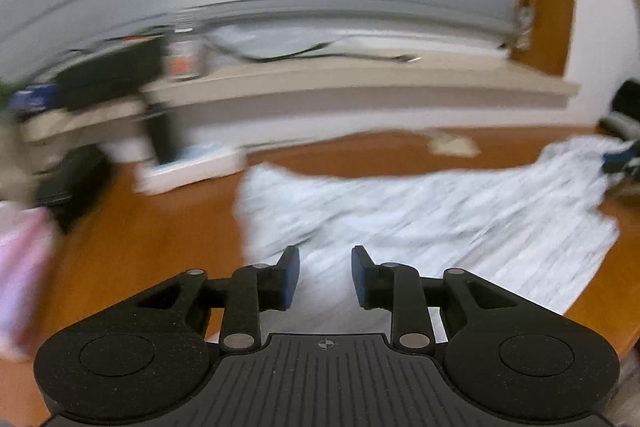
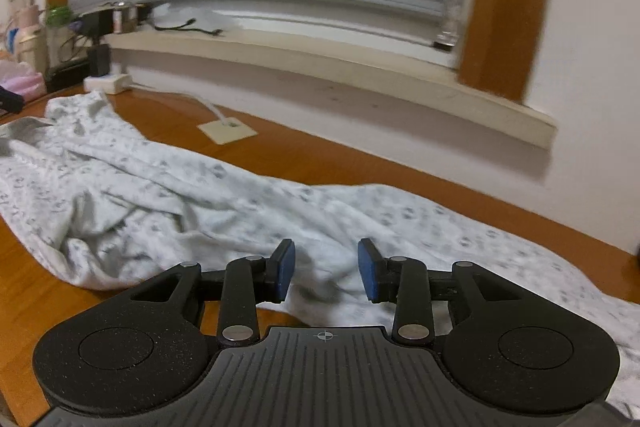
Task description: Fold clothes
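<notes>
A white garment with a faint grey print (image 1: 440, 211) lies spread and wrinkled across the brown wooden table (image 1: 140, 247). My left gripper (image 1: 325, 277) hovers over its near left part, with its blue pads apart and only cloth showing below the gap; this view is blurred. In the right wrist view the same garment (image 2: 200, 187) stretches from far left to near right, bunched into folds at the left. My right gripper (image 2: 326, 269) stands over its near edge with its jaws apart, and the pads do not press on the cloth.
A white power strip (image 1: 192, 171) and dark boxes stand at the table's back left, and a pink cloth (image 1: 20, 267) lies at the left edge. A beige square plate with a cable (image 2: 227, 130) lies behind the garment. A window sill (image 2: 320, 67) and blinds run along the back.
</notes>
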`<action>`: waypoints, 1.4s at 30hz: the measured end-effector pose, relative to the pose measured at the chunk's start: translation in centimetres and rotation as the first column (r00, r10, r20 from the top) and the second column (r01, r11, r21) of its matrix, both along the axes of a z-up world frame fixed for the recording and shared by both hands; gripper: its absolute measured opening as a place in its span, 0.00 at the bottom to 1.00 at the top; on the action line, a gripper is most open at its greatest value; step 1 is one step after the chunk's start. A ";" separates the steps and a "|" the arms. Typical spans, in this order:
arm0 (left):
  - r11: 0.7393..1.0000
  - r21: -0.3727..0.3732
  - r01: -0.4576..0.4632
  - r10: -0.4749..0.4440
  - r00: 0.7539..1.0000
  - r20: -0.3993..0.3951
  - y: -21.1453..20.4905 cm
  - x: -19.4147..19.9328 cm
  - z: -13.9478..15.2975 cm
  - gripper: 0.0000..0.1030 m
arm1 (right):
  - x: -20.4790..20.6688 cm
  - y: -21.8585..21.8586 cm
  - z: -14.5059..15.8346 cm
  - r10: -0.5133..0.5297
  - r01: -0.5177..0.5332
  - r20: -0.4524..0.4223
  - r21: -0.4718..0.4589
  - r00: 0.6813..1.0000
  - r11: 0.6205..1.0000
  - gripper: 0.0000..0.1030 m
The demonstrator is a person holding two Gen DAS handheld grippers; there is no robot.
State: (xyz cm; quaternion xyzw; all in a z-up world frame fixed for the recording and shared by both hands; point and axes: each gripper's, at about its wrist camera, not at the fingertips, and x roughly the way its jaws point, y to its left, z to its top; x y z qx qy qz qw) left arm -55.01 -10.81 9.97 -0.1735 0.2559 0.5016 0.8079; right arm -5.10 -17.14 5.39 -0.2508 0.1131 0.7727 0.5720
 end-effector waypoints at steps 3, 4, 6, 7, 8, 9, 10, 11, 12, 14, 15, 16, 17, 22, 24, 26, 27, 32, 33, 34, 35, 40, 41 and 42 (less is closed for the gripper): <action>0.996 -0.003 0.084 -0.084 0.996 0.006 2.0 4.6 -0.9 0.29 | 1.5 -0.2 -0.2 -0.036 0.036 0.002 0.001 0.999 0.999 0.35; 0.994 -0.005 0.110 -0.110 0.994 0.005 2.4 6.1 -1.1 0.29 | 1.9 -0.4 -0.3 -0.048 0.048 0.005 0.000 0.999 0.999 0.35; 0.987 -0.007 0.162 -0.162 0.987 0.006 3.1 9.0 -1.5 0.29 | 2.7 -0.7 -0.5 -0.066 0.066 0.018 -0.002 0.998 0.998 0.35; 0.983 -0.004 0.182 -0.182 0.983 0.007 3.2 10.0 -1.6 0.29 | 3.1 -0.9 -0.6 -0.075 0.076 0.024 -0.004 0.997 0.997 0.35; 0.980 0.001 0.201 -0.201 0.980 0.009 3.2 11.0 -1.6 0.29 | 3.5 -1.0 -0.7 -0.085 0.085 0.031 -0.005 0.996 0.996 0.35; 0.975 0.005 0.220 -0.220 0.975 0.011 3.2 12.0 -1.7 0.29 | 4.0 -1.3 -0.7 -0.093 0.093 0.037 -0.008 0.995 0.996 0.35; 0.972 0.013 0.235 -0.236 0.972 0.017 3.1 12.9 -1.8 0.29 | 4.5 -1.5 -0.8 -0.102 0.103 0.043 -0.012 0.994 0.995 0.36; 0.969 0.023 0.248 -0.248 0.968 0.024 2.9 13.6 -1.8 0.29 | 5.0 -1.7 -0.8 -0.114 0.115 0.048 -0.015 0.992 0.993 0.38; 0.965 0.033 0.260 -0.261 0.965 0.029 2.6 14.2 -1.9 0.33 | 5.6 -1.9 -0.9 -0.128 0.129 0.054 -0.017 0.990 0.992 0.40; 0.958 0.046 0.282 -0.283 0.959 0.030 1.9 15.5 -2.0 0.47 | 7.0 -2.4 -1.0 -0.158 0.160 0.069 -0.022 0.985 0.987 0.40; 0.953 0.047 0.298 -0.299 0.954 0.027 1.7 16.1 -2.1 0.52 | 7.7 -2.7 -1.0 -0.177 0.179 0.077 -0.016 0.981 0.984 0.40; 0.947 0.047 0.318 -0.320 0.947 0.026 1.5 16.8 -2.3 0.52 | 8.4 -3.0 -1.0 -0.195 0.197 0.084 -0.010 0.977 0.980 0.40; 0.941 0.043 0.336 -0.337 0.941 0.022 1.2 17.3 -2.5 0.52 | 9.0 -3.2 -0.9 -0.211 0.212 0.092 -0.002 0.973 0.977 0.40; 0.925 0.020 0.379 -0.379 0.925 -0.030 1.2 19.1 -3.8 0.52 | 11.9 -3.9 -0.8 -0.287 0.284 0.130 0.037 0.949 0.958 0.41; 0.920 0.013 0.392 -0.391 0.919 -0.040 1.7 19.6 -4.1 0.41 | 13.0 -3.7 -0.9 -0.315 0.312 0.141 0.042 0.939 0.949 0.41; 0.914 0.003 0.405 -0.405 0.914 -0.041 2.2 19.9 -4.4 0.20 | 14.0 -3.4 -1.2 -0.339 0.338 0.153 0.036 0.928 0.940 0.41; 0.911 -0.005 0.412 -0.412 0.911 -0.031 2.6 20.0 -4.5 0.07 | 14.6 -3.1 -1.4 -0.348 0.348 0.153 0.026 0.925 0.937 0.41; 0.909 0.029 0.415 -0.415 0.910 -0.019 3.5 20.0 -4.0 0.02 | 16.3 -2.4 -1.1 -0.371 0.367 0.130 0.054 0.920 0.929 0.42; 0.911 0.038 0.412 -0.411 0.911 -0.015 3.7 20.0 -3.7 0.02 | 16.5 -2.2 -0.8 -0.371 0.367 0.123 0.059 0.920 0.928 0.43; 0.911 0.046 0.410 -0.409 0.912 -0.013 4.0 20.0 -3.5 0.02 | 16.5 -1.9 -0.7 -0.367 0.361 0.126 0.067 0.922 0.930 0.43; 0.912 0.053 0.407 -0.408 0.913 -0.011 4.3 20.1 -3.3 0.02 | 16.5 -1.5 -0.7 -0.356 0.350 0.133 0.063 0.925 0.935 0.49; 0.911 0.068 0.407 -0.408 0.913 -0.005 5.9 20.2 -2.5 0.01 | 16.7 1.5 -1.6 -0.297 0.306 0.101 -0.088 0.950 0.948 0.38; 0.910 0.070 0.408 -0.408 0.913 -0.001 6.1 20.2 -2.3 0.01 | 16.9 1.8 -1.6 -0.293 0.300 0.075 -0.105 0.953 0.948 0.10; 0.910 0.072 0.408 -0.409 0.912 0.002 6.4 20.1 -2.2 0.01 | 17.1 1.8 -1.3 -0.297 0.301 0.052 -0.095 0.953 0.949 0.07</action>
